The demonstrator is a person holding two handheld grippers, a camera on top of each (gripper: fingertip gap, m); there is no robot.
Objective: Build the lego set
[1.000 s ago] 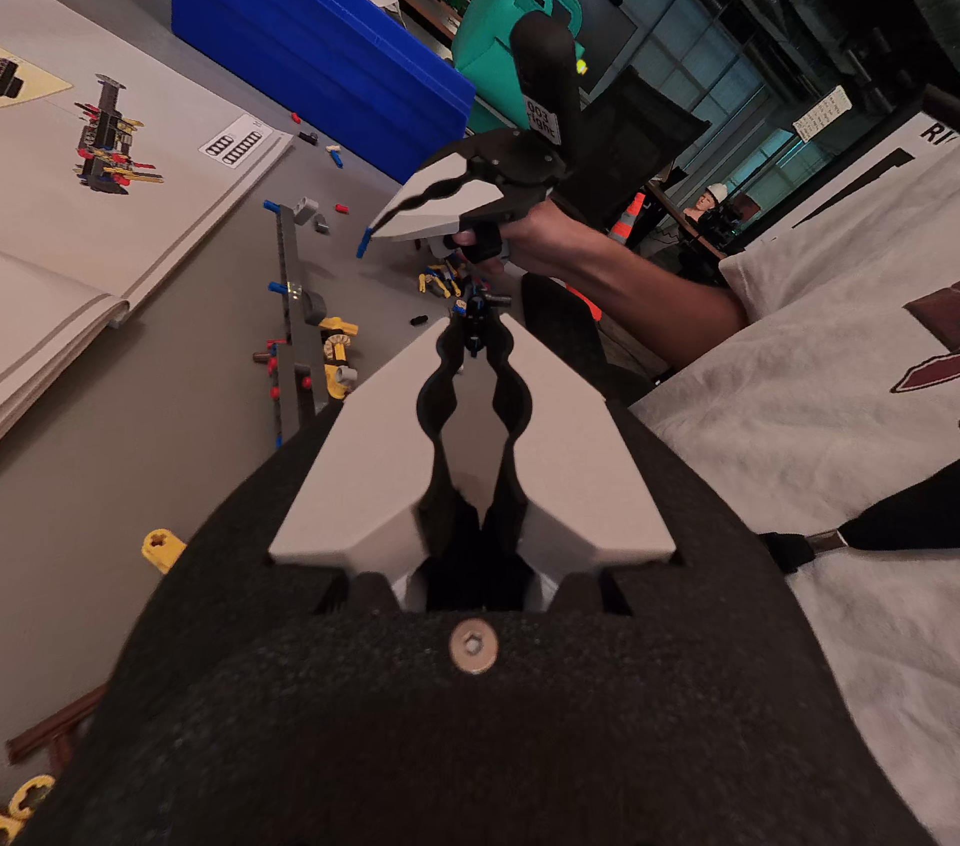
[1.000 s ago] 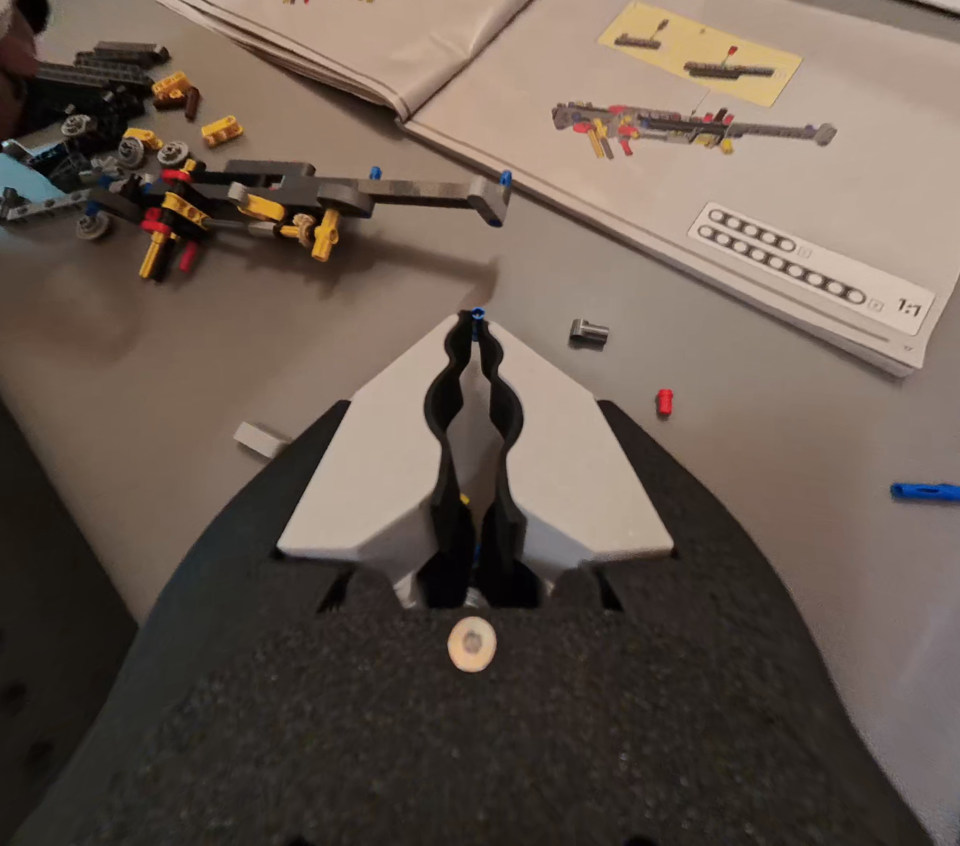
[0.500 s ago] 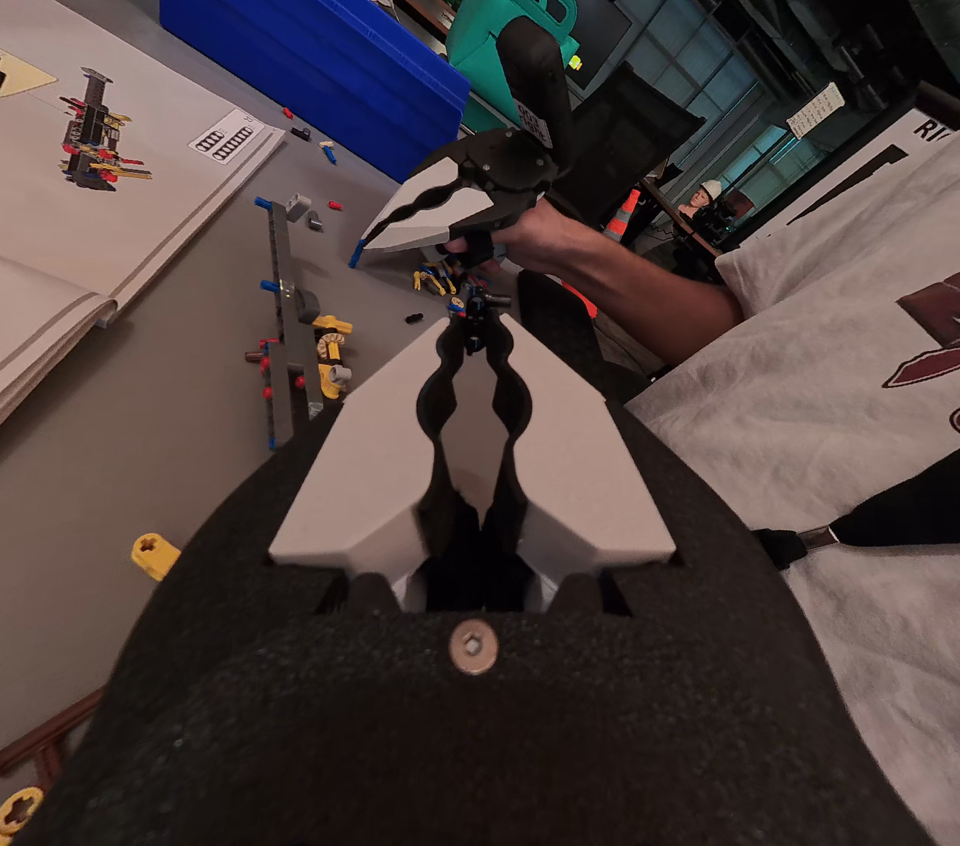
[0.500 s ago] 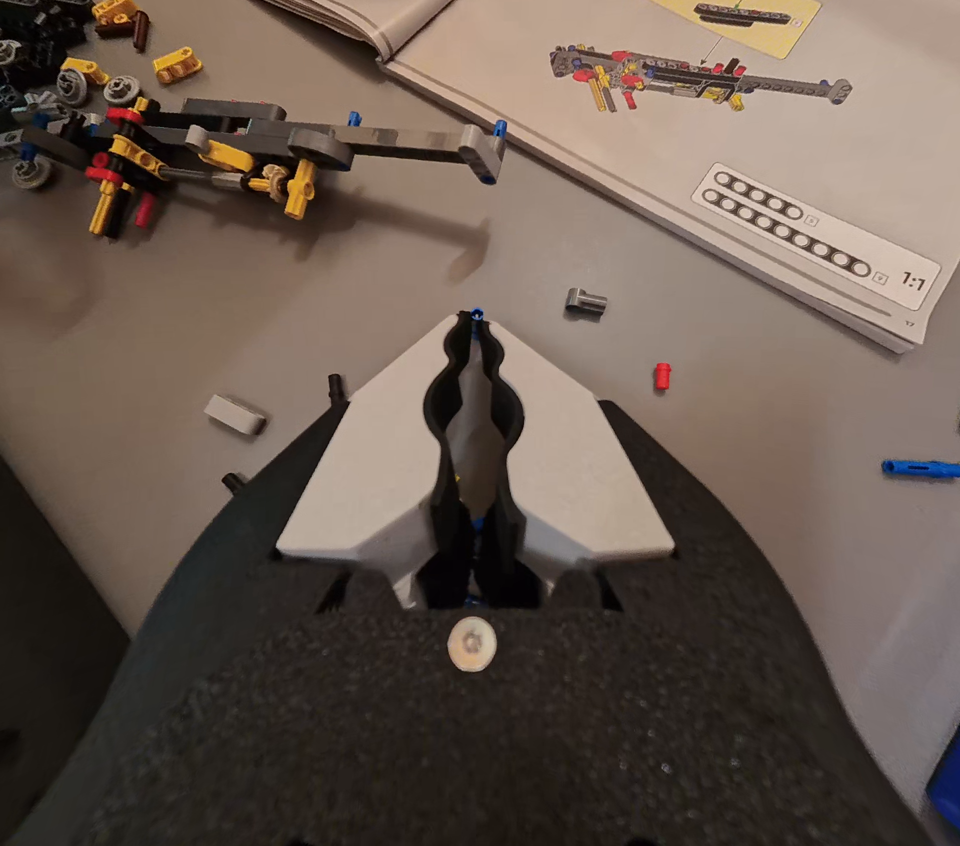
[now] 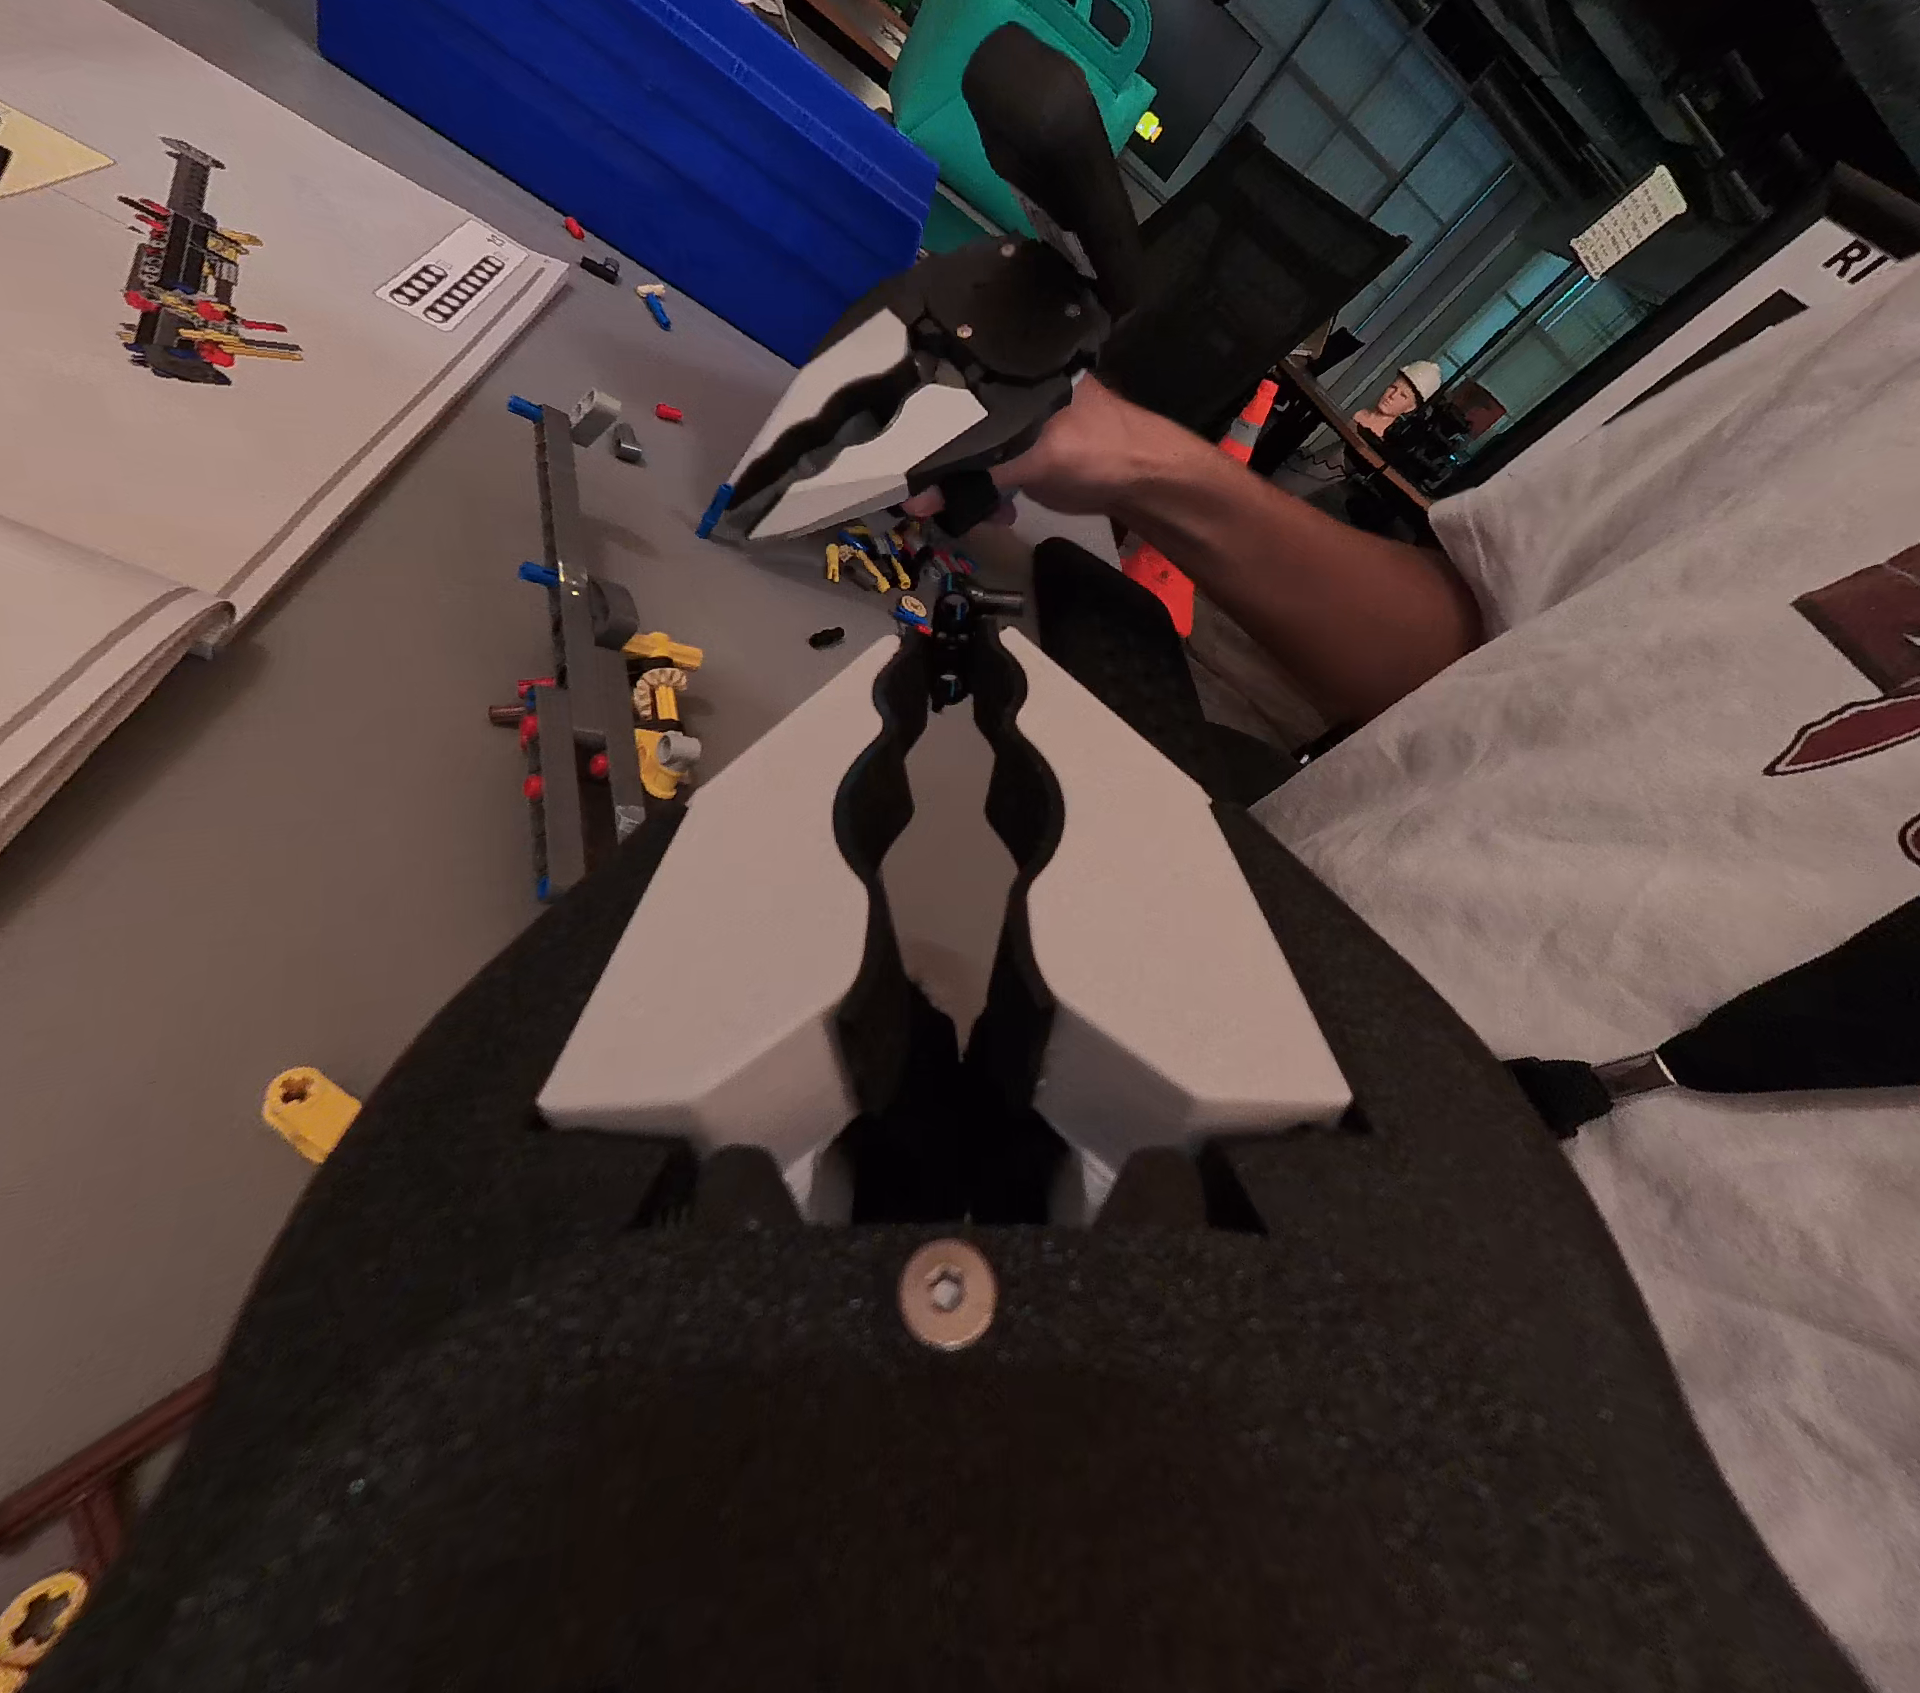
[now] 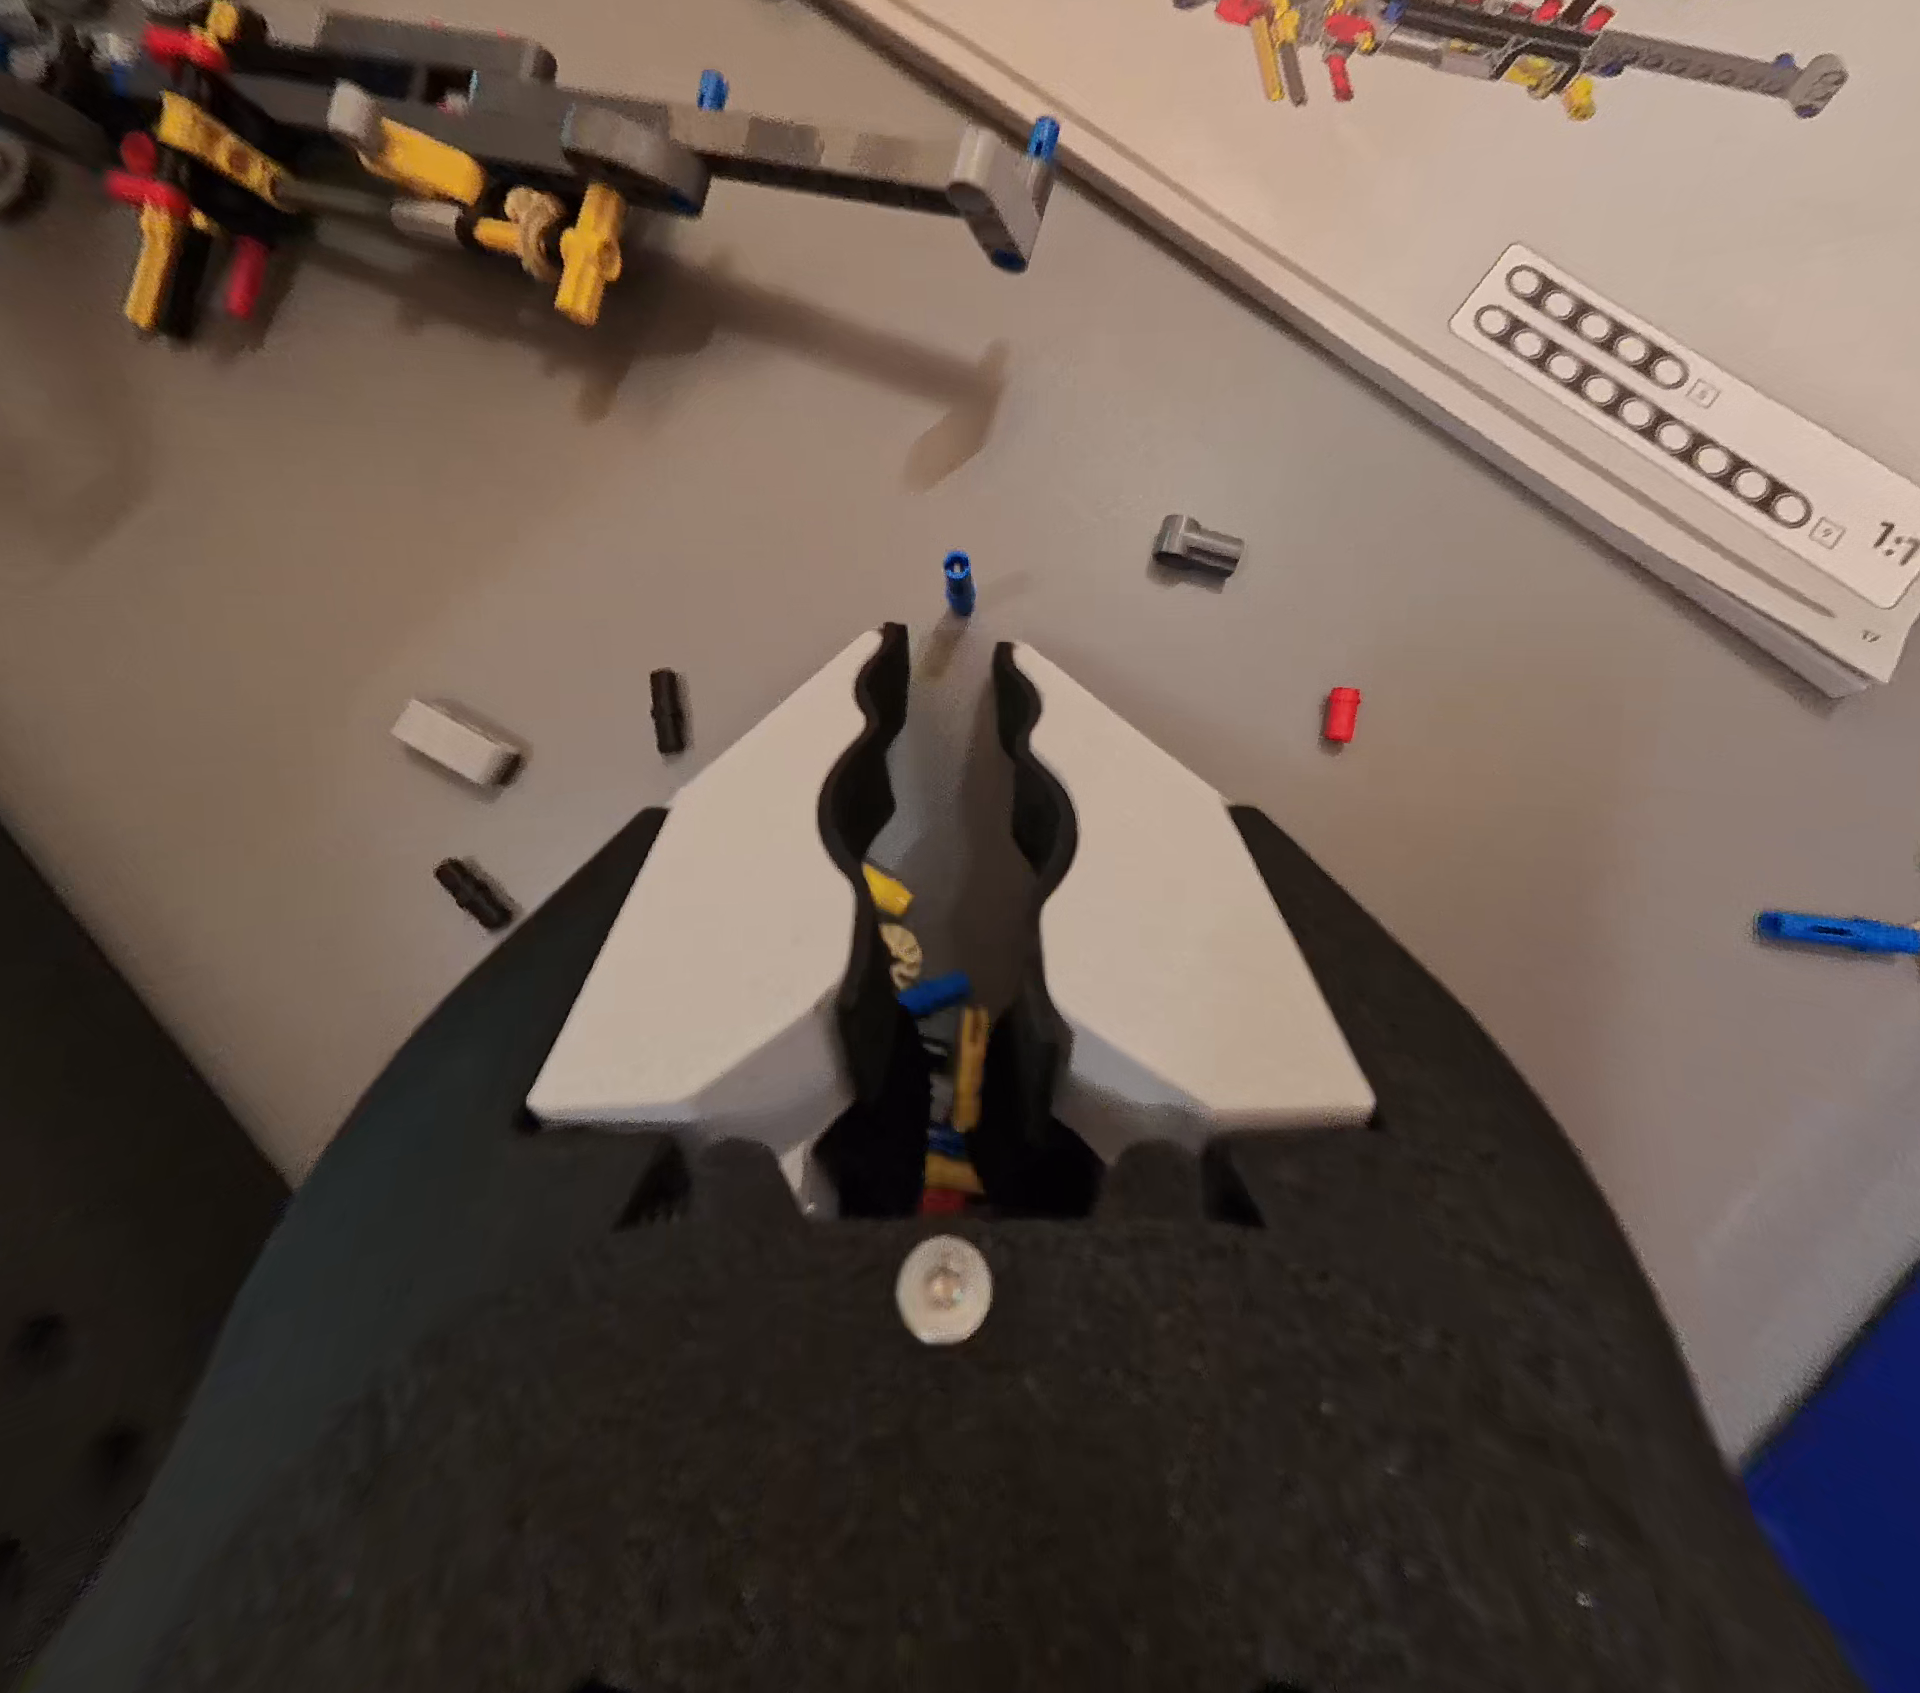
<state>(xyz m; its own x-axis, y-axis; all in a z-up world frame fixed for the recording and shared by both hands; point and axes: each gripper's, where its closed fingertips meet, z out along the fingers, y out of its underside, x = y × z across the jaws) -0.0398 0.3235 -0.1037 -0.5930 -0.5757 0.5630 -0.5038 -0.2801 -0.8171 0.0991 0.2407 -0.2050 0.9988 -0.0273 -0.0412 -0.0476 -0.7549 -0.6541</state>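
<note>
The long grey, black and yellow lego assembly [image 6: 582,157] lies on the grey table and also shows in the left wrist view [image 5: 582,687]. My right gripper [image 6: 948,644] is slightly open and empty, low over the table. A small blue pin [image 6: 957,581] lies on the table just beyond its tips. From the left wrist view the right gripper [image 5: 743,516] has the blue pin [image 5: 712,513] at its tip. My left gripper [image 5: 951,651] is shut on a small black and blue lego piece [image 5: 956,615] and holds it above the table edge.
The open instruction booklet [image 6: 1455,209] lies beyond the assembly. A blue bin [image 5: 582,43] stands at the back. A grey connector [image 6: 1195,547], red pin [image 6: 1340,713], blue axle [image 6: 1834,931], light grey block [image 6: 457,739] and black pins [image 6: 667,708] lie nearby. Small parts [image 6: 935,1020] lie under the right gripper. The left gripper's tips are roughly 20 cm from the right gripper's. The grey connector [image 6: 1195,547] is about 4 cm from my right fingertips and 20 cm from my left. My left wrist view [image 5: 635,438] looks at it from another angle.
My right gripper has come down closer to the table and opened. It has let go of the blue pin, which now lies just ahead of its tips. My left gripper stays shut.
</note>
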